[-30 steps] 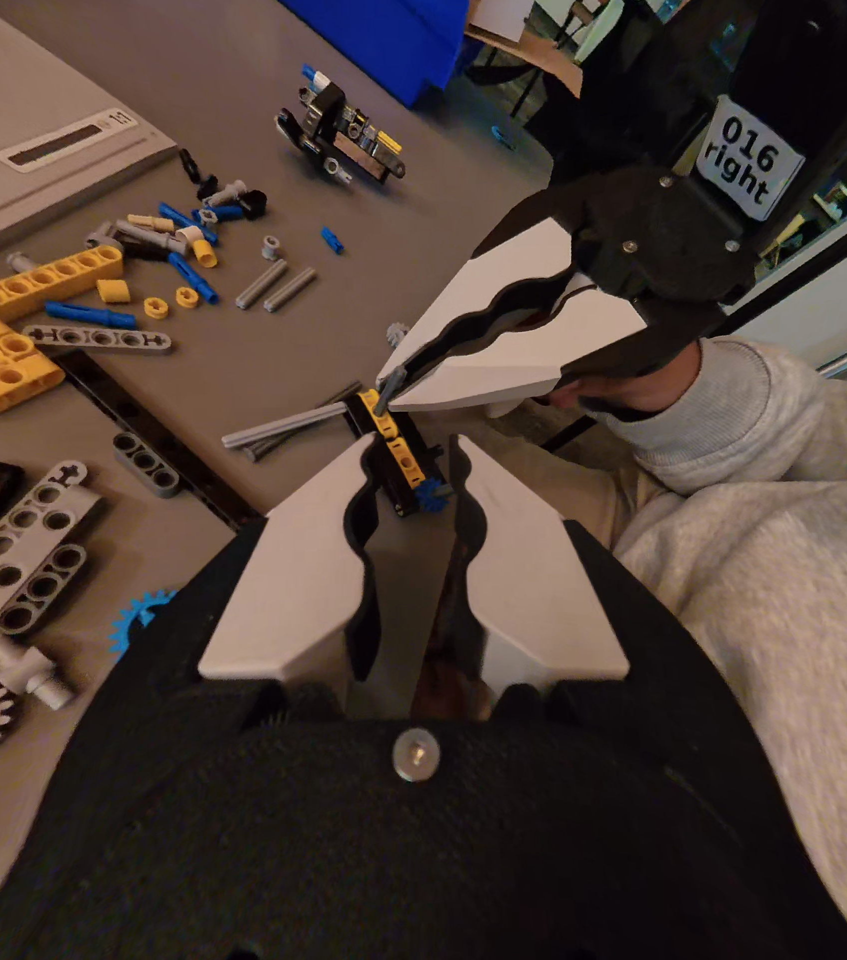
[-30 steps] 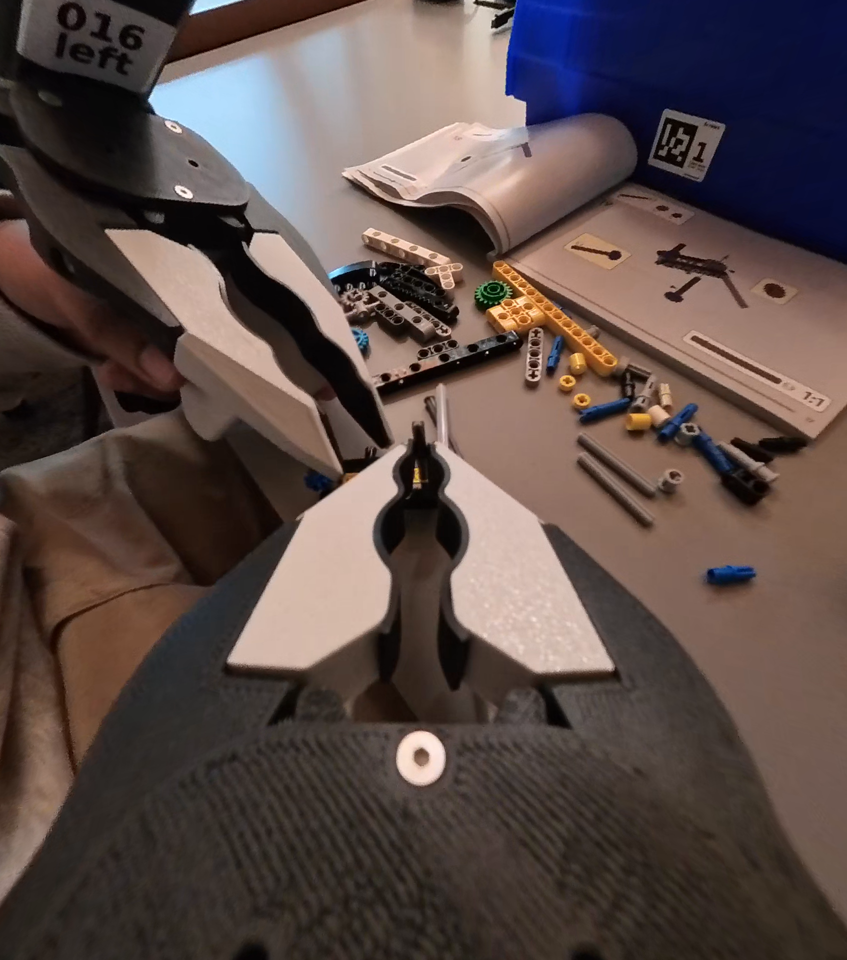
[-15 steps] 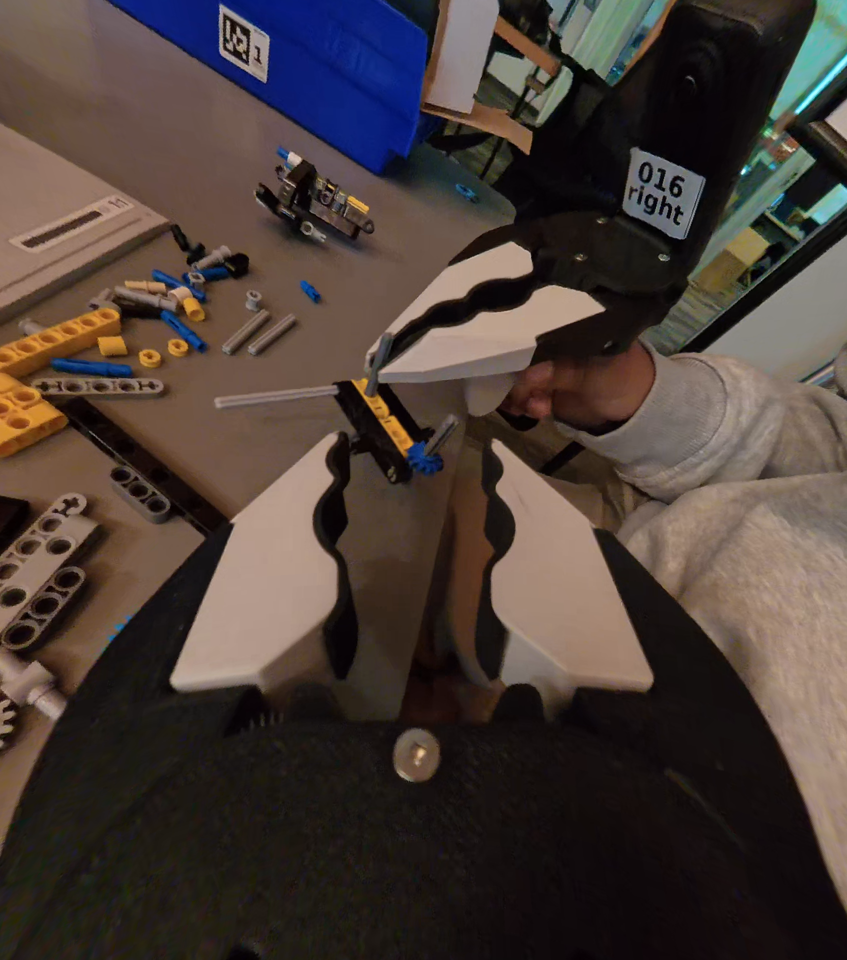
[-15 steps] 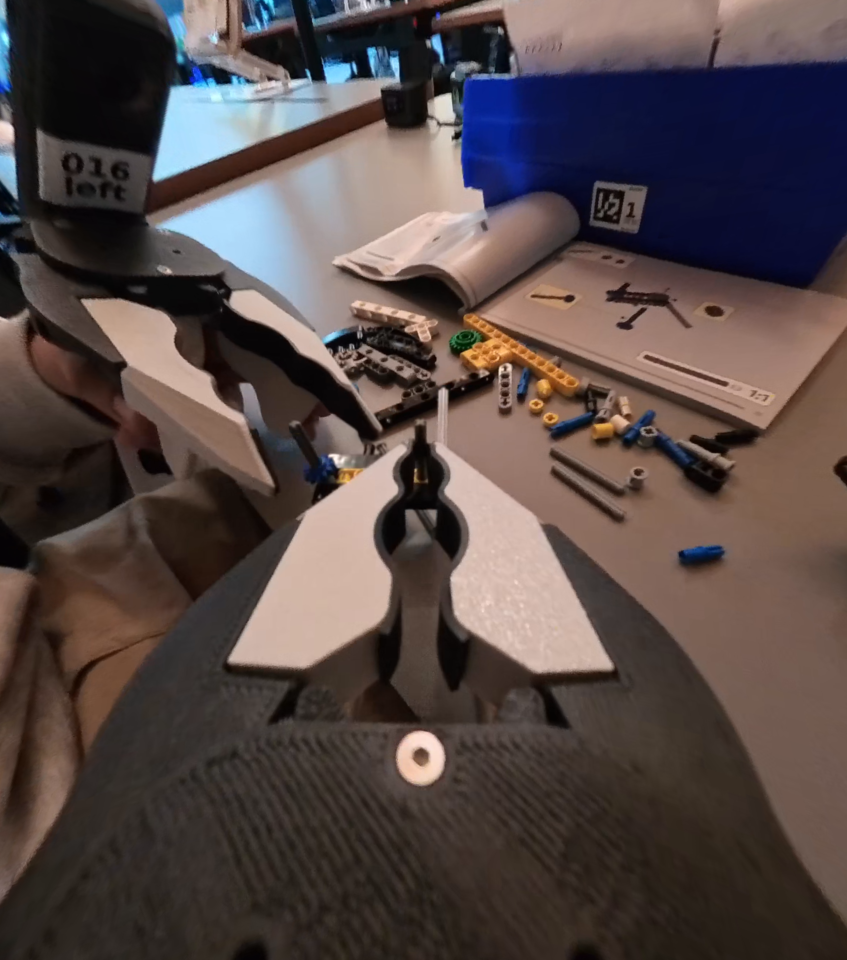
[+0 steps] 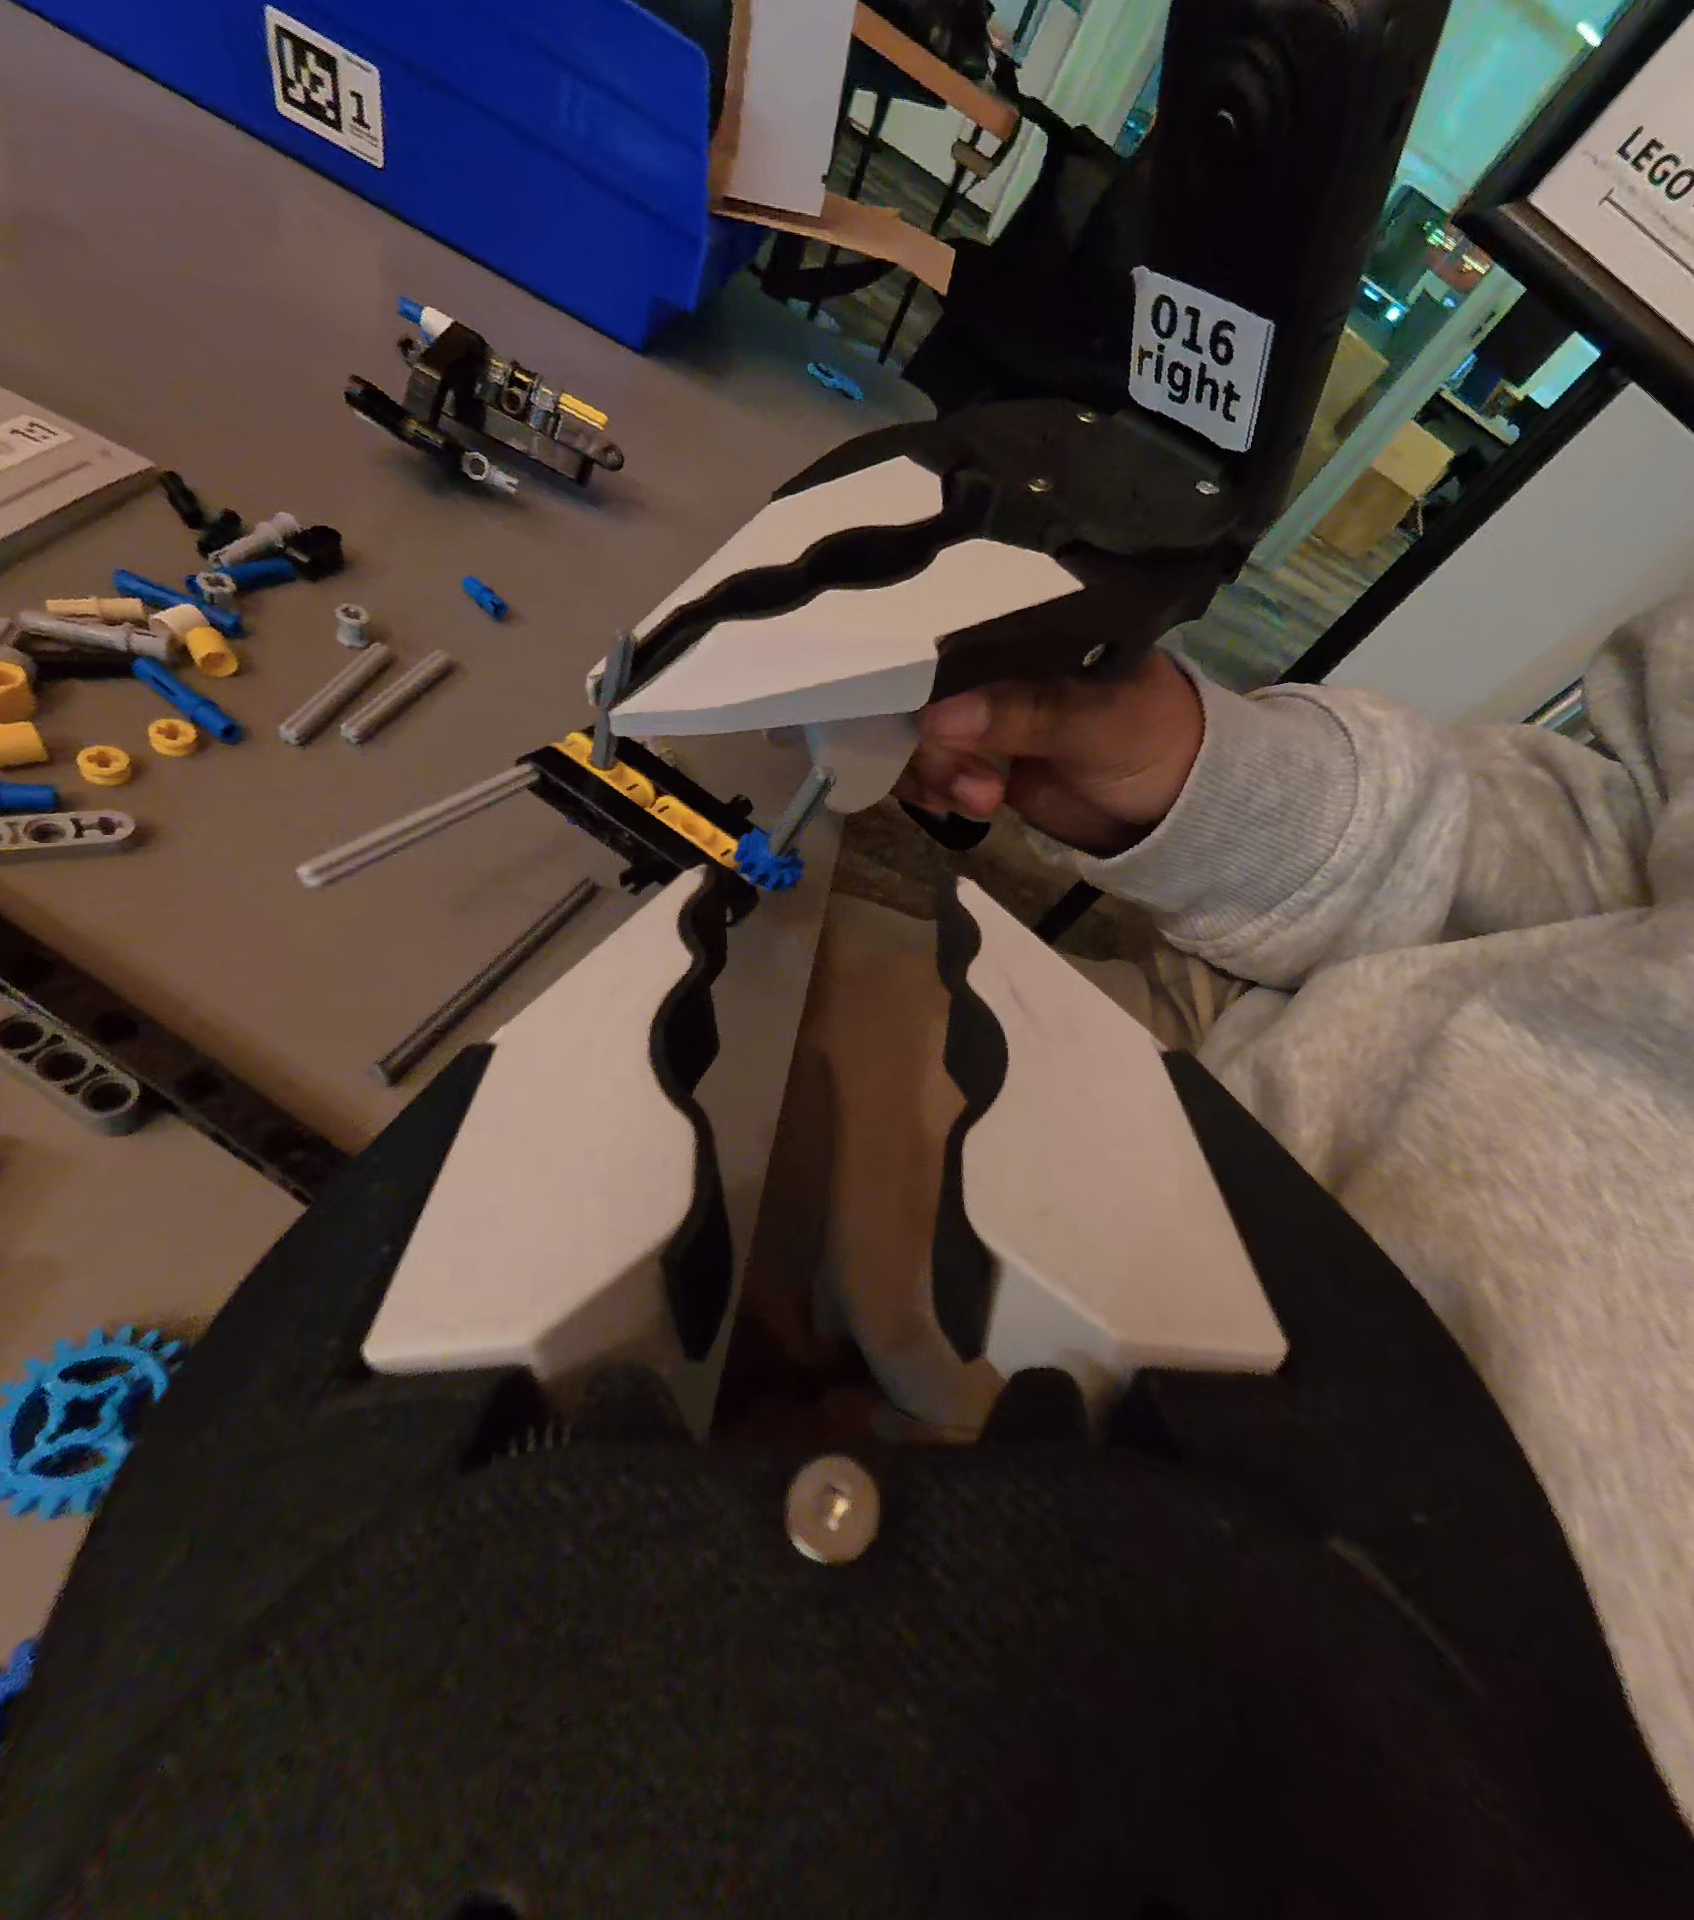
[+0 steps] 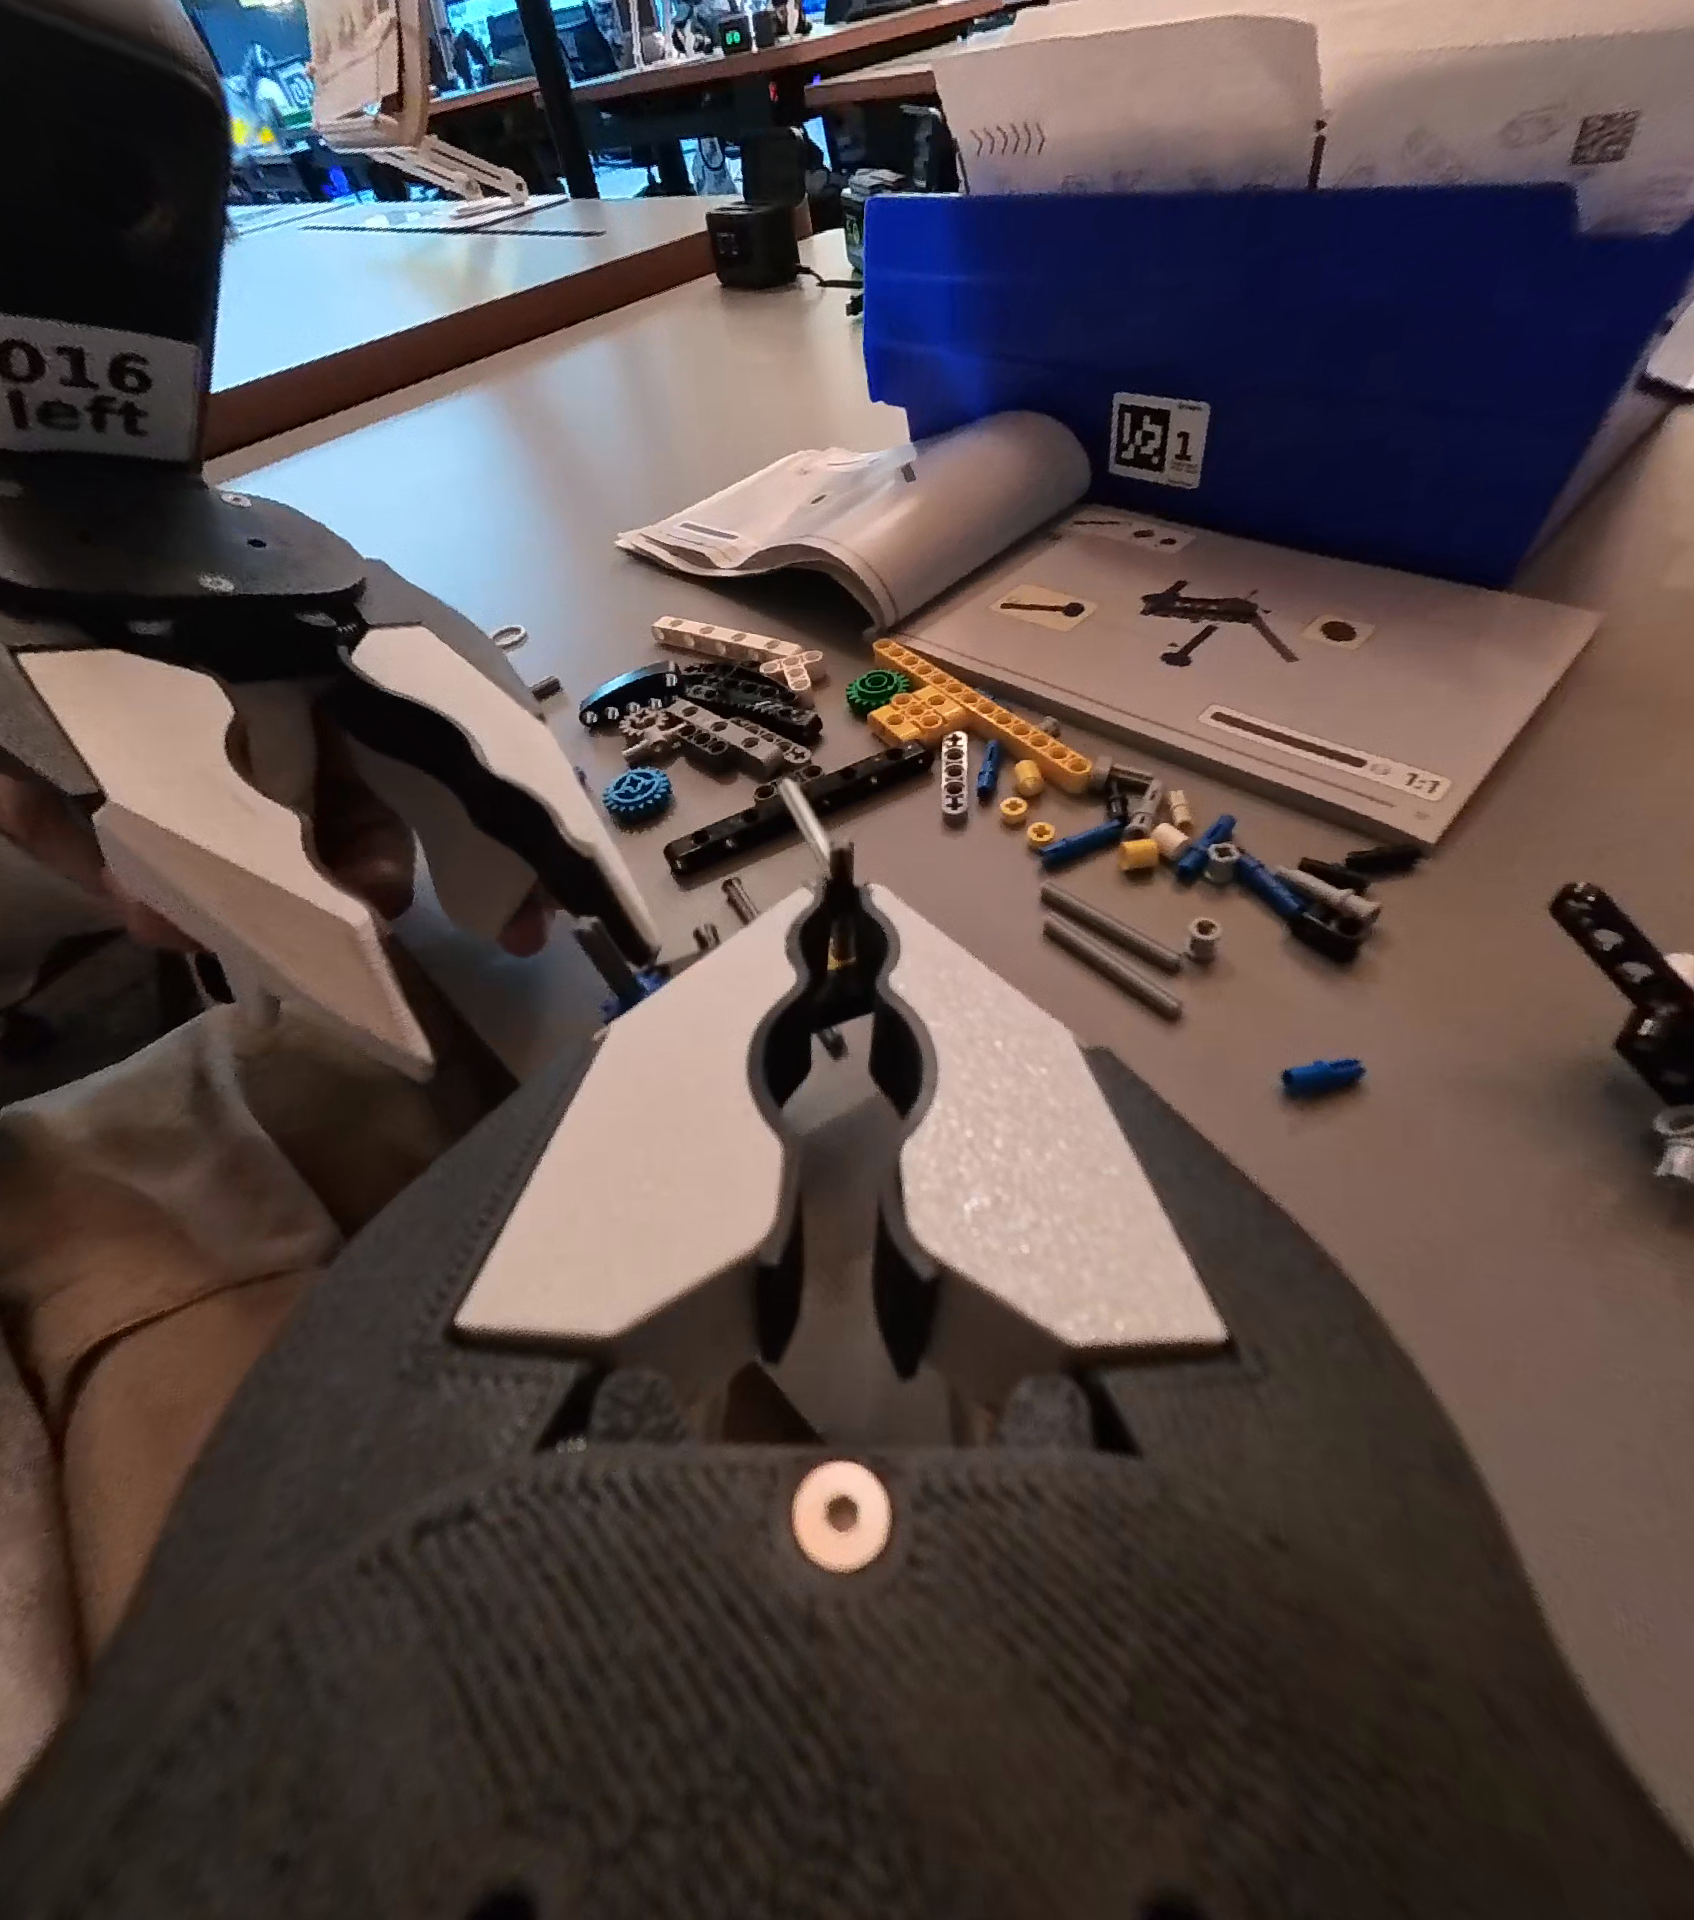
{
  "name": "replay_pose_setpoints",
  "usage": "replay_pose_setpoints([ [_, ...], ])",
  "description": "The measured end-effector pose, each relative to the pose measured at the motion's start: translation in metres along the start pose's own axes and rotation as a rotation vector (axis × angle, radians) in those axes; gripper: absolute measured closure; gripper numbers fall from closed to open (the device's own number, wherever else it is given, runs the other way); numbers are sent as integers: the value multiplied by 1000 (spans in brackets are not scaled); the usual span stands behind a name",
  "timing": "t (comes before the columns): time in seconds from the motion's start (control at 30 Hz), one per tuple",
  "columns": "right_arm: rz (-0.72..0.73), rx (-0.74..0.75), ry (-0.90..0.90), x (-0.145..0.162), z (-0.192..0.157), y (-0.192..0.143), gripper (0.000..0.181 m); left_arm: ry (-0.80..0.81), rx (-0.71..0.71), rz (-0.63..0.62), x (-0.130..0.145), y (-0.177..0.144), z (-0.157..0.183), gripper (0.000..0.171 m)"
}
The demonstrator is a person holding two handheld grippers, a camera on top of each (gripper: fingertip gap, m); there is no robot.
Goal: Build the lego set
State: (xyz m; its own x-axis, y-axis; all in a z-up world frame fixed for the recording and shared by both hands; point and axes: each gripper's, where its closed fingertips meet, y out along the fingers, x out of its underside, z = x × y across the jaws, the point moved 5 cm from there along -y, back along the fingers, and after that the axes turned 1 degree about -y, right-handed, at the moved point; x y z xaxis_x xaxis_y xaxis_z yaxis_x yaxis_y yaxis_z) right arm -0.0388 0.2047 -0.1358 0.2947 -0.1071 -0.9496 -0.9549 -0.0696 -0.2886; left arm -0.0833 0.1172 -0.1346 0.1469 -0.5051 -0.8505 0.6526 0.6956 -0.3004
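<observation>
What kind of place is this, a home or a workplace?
Probably a workplace, such as a lab or open office set up for recording. Long desks stand in rows behind the grey table, a blue bin carries a printed marker tag, and a stand-up sign stands beside glass partitions.

The right gripper is pinching a small black and yellow assembly at its fingertips, with a grey axle sticking out beyond them. The left gripper is hovering just to the left with its jaws spread, apparently touching a blue gear, though that part is mostly hidden. Loose pieces are lying near an open instruction booklet on the grey table.
</observation>
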Motion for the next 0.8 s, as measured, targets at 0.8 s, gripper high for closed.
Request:
replay_pose_setpoints([
  [0.8, -25, -105, -82, 3, -20, 6, 180, -5, -43, 205, -22, -26, -14, 152],
])
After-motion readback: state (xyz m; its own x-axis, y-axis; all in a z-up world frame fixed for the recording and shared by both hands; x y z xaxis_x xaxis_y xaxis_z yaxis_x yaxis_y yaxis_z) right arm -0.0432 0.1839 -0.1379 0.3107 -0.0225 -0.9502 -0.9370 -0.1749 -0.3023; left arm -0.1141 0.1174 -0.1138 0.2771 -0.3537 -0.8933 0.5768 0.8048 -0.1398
